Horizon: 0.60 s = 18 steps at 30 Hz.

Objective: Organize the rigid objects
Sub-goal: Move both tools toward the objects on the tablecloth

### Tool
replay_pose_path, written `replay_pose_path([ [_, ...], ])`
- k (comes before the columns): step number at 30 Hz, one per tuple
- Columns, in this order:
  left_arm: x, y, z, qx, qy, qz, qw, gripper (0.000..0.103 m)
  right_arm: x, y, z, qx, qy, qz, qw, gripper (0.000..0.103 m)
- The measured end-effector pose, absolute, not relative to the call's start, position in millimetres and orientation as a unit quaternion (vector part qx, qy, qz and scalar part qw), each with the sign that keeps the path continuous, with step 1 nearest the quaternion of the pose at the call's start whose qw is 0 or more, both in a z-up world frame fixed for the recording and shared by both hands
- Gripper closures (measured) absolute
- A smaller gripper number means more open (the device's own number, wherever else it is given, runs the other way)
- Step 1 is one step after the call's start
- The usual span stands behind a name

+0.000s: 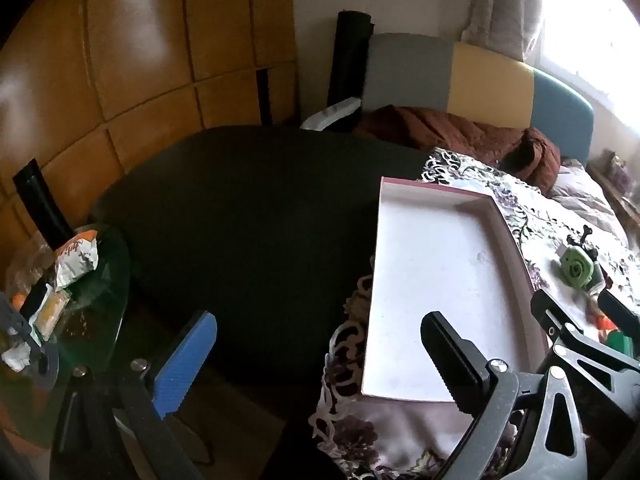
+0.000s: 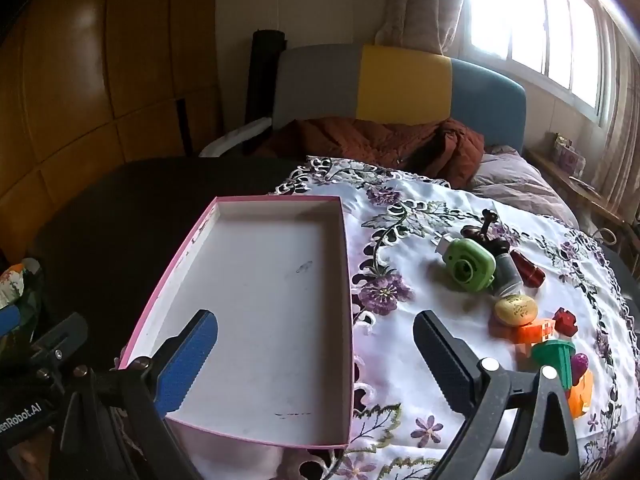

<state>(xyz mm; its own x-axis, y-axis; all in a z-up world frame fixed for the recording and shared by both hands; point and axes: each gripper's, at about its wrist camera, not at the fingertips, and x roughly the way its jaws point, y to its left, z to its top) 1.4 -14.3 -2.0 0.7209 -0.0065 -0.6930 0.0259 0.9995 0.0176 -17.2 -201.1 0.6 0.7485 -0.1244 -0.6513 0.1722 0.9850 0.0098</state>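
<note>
A shallow white box (image 2: 260,280) with a pink rim lies empty on an embroidered white cloth (image 2: 400,216); the left wrist view shows the box (image 1: 440,280) too. To its right is a cluster of small objects: a green toy camera (image 2: 466,266), a yellow stone (image 2: 515,309), a dark red capsule (image 2: 528,270), an orange block (image 2: 536,334) and a green piece (image 2: 554,354). My right gripper (image 2: 316,360) hovers open over the box's near right edge, holding nothing. My left gripper (image 1: 320,360) is open beside the box's left edge, also with nothing in it.
The cloth covers part of a dark surface (image 1: 248,220). A glass side table (image 1: 108,272) with snack packets (image 1: 78,258) stands at the left. Behind are a grey, yellow and blue headboard (image 2: 400,80), a brown jacket (image 2: 380,140) and wooden cabinets (image 1: 120,60).
</note>
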Motion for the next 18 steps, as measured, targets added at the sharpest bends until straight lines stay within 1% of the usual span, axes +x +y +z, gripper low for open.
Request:
replay_pose_path([
  [13, 2.7, -23.3, -5.8, 0.025, 0.380, -0.026, 0.924, 0.000, -17.8, -208.0, -2.2, 0.039, 0.349, -0.078, 0.933, 0.003],
  [18, 2.9, -29.8, -6.5, 0.025, 0.379, -0.061, 0.923, 0.000, -18.0, -224.1, 1.0, 0.045, 0.345, -0.085, 0.934, 0.003],
])
